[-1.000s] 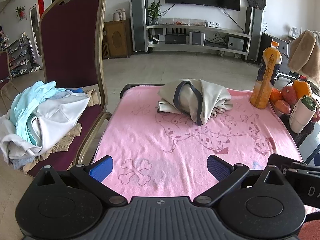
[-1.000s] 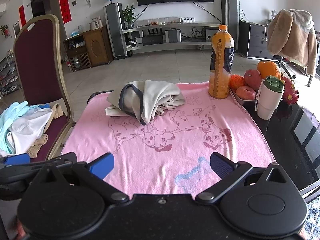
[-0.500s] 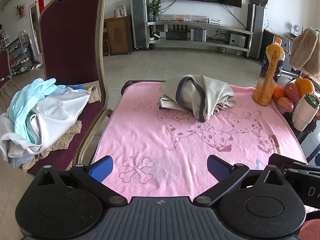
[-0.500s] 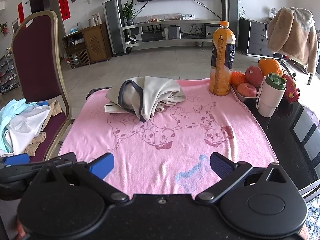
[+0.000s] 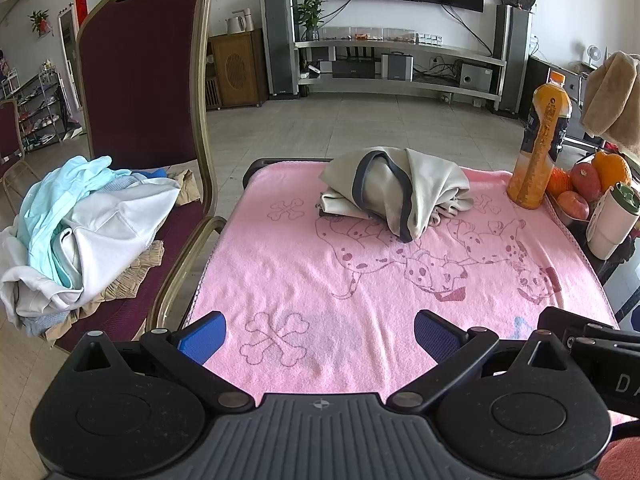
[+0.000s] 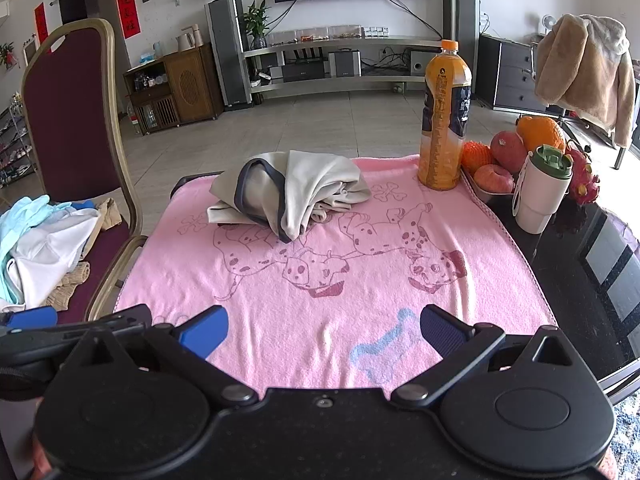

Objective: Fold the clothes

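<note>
From the left wrist, the left hand-held gripper [image 5: 318, 334] is held wide apart and empty over the pink towel [image 5: 304, 292], with the crumpled beige garment [image 5: 394, 194] seen at the table's far end. From the right wrist, the right hand-held gripper [image 6: 324, 330] is likewise spread, nothing gripped, garment [image 6: 288, 190] well ahead, left of the juice bottle [image 6: 444, 120].

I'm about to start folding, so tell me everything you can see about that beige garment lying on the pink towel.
The beige garment is soft, light cloth with a dark grey band edging an opening. It sits bunched in a loose heap, not folded, draped over flatter layers of the same cloth beneath. It rests at the far end of the pink towel, left of the orange bottle and apart from it. Nothing grips it: the left gripper and the right gripper are open, nearer the camera.
</note>
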`<action>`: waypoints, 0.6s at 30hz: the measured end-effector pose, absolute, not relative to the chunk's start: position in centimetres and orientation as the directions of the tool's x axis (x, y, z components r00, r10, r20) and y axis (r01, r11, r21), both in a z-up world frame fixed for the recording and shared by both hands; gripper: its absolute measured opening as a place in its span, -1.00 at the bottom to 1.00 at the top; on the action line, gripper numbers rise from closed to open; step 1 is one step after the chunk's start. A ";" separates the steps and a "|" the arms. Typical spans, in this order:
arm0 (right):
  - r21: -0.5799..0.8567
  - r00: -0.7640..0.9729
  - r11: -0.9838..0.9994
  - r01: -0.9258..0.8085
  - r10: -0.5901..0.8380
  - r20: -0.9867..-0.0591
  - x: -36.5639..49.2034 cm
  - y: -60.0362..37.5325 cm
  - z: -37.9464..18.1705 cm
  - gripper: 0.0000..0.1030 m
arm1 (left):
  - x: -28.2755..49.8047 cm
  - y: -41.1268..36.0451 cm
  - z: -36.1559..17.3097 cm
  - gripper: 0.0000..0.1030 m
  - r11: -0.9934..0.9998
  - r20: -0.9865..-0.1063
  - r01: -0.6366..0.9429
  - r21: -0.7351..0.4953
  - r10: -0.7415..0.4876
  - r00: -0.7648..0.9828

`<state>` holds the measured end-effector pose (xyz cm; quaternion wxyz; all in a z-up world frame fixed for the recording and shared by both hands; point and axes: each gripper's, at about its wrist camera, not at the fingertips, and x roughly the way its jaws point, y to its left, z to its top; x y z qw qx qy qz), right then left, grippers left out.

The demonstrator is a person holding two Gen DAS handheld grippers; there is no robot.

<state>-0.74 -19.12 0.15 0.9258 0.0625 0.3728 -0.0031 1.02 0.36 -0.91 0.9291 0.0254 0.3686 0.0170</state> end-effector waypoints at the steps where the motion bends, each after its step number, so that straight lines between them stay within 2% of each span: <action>1: 0.113 0.721 0.992 0.053 0.040 -0.692 -0.7 -19.0 0.2 1.00 | 1.0 0.3 -0.9 0.97 0.998 -0.684 -0.013 0.061 0.051 0.727; 18: 0.111 0.717 0.992 0.054 0.039 -0.696 -0.6 -19.0 0.0 1.00 | 1.0 0.3 -1.1 0.97 0.998 -0.687 -0.015 0.064 0.055 0.724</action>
